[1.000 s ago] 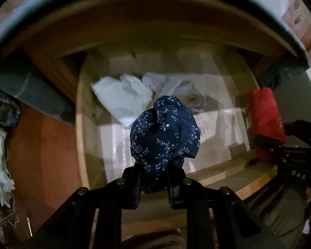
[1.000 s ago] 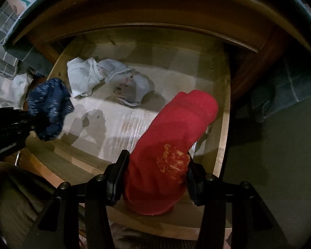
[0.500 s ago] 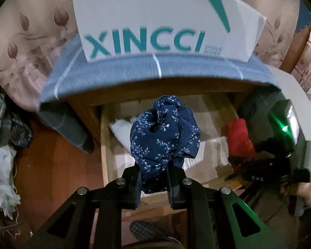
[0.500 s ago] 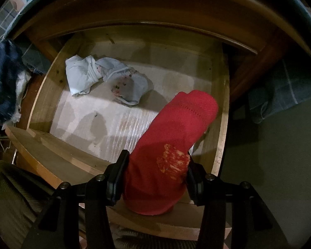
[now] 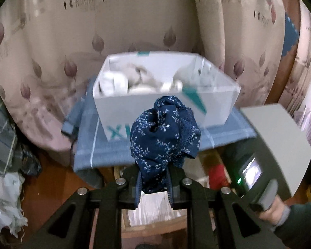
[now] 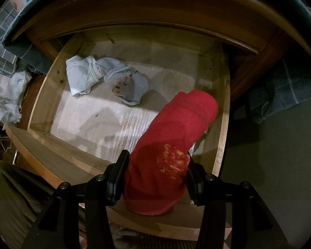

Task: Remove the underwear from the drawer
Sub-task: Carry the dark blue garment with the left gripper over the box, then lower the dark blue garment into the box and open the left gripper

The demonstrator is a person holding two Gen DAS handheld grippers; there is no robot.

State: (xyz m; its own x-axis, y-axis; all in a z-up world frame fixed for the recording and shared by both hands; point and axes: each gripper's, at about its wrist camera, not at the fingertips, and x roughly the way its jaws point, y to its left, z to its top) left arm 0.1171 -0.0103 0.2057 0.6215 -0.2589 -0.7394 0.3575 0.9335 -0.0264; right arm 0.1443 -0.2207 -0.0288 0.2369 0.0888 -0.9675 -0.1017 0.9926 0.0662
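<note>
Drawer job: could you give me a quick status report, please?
Left gripper shut on navy floral underwear, facing white box. Right gripper shut on red garment over drawer. Nothing blocking.

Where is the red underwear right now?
In the right wrist view, the red underwear is clamped in the right gripper, over the open drawer's right front corner, apart from the pale garments at back left.

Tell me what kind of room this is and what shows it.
Most likely a bedroom at home: leaf-print curtains hang behind, a wooden drawer stands open with light underwear inside, and clothes are piled on the floor beside it.
</note>
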